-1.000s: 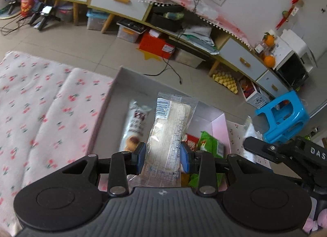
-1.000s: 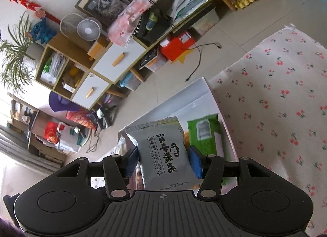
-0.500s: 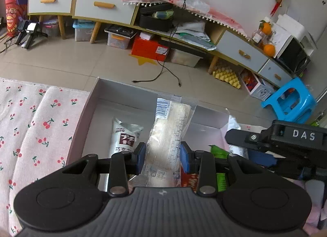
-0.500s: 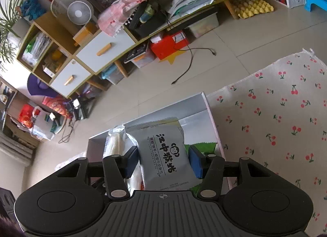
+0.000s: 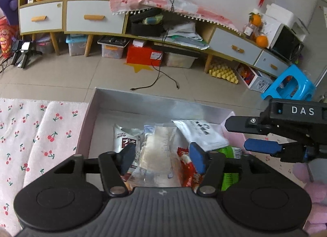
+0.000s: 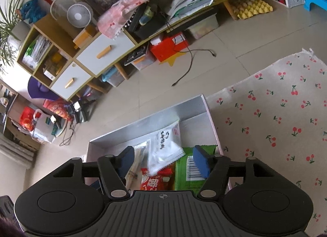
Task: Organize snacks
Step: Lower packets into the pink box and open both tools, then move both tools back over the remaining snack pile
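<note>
Both sets of jaws are opening: the left gripper (image 5: 162, 156) frees the clear packet (image 5: 157, 153), the right gripper (image 6: 163, 160) the white pouch (image 6: 166, 145), into the box (image 5: 163, 106). Light, crinkly, probably slippery; pinch mid-body.

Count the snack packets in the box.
5 visible. Brown-labelled packet at left, clear packet beside it, red packet in the middle, white packet lying over it, green packet at right. More may lie hidden underneath, in the box.
</note>
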### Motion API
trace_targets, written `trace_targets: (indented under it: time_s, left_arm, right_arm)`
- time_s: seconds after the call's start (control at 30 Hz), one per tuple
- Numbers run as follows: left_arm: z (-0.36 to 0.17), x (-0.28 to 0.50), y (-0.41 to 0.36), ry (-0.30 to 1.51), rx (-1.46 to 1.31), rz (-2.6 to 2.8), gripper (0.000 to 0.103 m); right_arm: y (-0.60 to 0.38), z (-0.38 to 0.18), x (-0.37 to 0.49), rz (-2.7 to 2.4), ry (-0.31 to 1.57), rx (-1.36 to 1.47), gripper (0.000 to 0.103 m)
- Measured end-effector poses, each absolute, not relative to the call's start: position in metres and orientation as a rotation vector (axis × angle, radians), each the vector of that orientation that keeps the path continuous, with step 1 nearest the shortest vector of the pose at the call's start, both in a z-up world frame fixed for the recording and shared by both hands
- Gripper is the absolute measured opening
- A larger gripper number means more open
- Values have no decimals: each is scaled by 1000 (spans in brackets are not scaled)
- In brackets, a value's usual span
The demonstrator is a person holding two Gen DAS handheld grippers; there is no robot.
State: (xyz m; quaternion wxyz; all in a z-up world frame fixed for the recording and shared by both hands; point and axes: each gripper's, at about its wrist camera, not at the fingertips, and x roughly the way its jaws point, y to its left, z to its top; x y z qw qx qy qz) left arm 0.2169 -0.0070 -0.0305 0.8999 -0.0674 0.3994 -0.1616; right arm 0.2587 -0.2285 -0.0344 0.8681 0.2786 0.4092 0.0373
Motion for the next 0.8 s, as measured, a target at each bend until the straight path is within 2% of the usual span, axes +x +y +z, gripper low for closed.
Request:
trace_targets:
  time_s: [0.53, 0.67, 0.8]
  left_arm:
    - [-9, 179, -12, 841, -102, -361, 80]
    - [-4, 168, -10, 841, -107, -367, 87]
    - [0, 155, -9, 847, -102, -365, 89]
  right_arm:
    - [-234, -12, 215, 56, 870, 518, 71]
    - [-236, -6, 198, 51, 872, 506, 78]
    - [-232, 0, 181, 56, 871, 469, 78]
